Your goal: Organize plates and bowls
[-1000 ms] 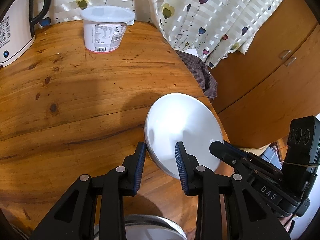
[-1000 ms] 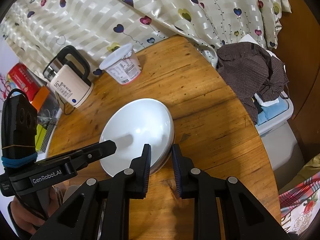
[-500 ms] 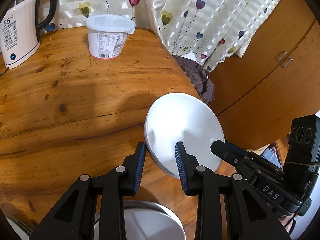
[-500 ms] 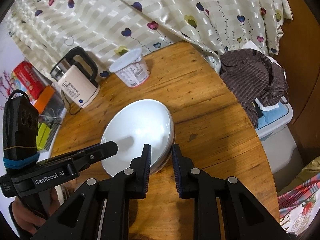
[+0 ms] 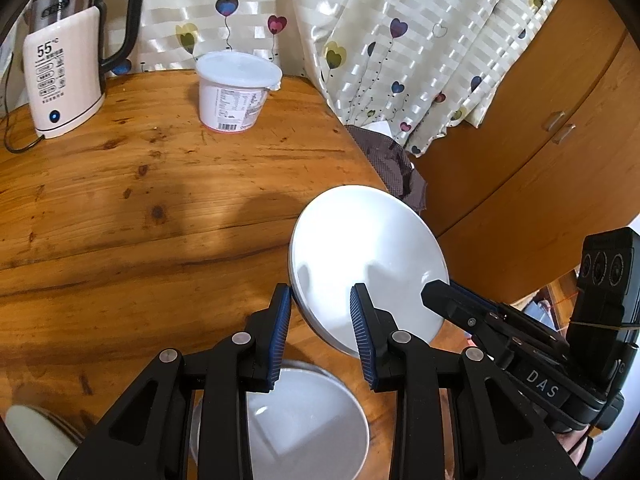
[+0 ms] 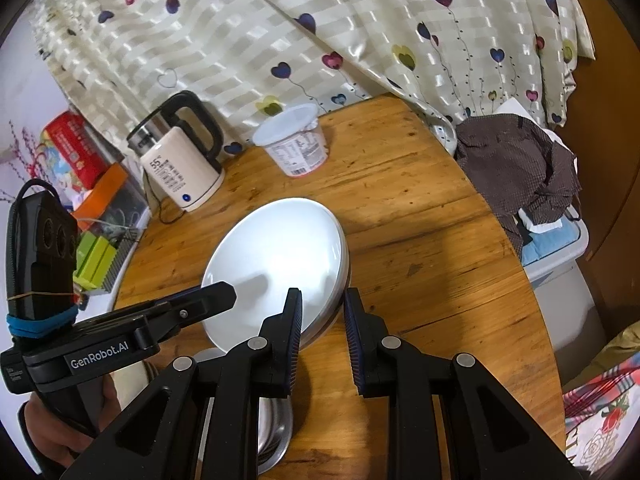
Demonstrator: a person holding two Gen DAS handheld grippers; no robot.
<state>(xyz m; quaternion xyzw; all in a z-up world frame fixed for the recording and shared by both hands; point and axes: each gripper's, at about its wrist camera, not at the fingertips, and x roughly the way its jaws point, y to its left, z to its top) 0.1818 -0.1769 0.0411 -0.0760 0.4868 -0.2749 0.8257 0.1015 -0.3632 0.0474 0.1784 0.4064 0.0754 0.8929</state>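
A round white plate (image 5: 368,248) hangs tilted above the wooden table (image 5: 140,208), carried between both grippers. My left gripper (image 5: 320,314) is shut on its near rim, the blue pads either side of the edge. In the right wrist view the same plate (image 6: 280,256) shows a grey underside edge, and my right gripper (image 6: 322,322) is shut on its lower right rim. The other tool reaches the plate from the side in each view. Beneath the plate sits a white bowl (image 5: 304,420); a metal bowl (image 6: 274,436) shows under the right fingers.
A cream electric kettle (image 5: 64,76) and a lidded white tub (image 5: 236,92) stand at the table's far edge by the heart-print curtain (image 5: 400,40). A brown checked cloth (image 6: 516,168) lies on a bin beside the table. Another white dish (image 5: 32,432) shows at the bottom left.
Both grippers have risen and drawn back with the plate still gripped. More of the kettle and of the white bowl below has come into view.
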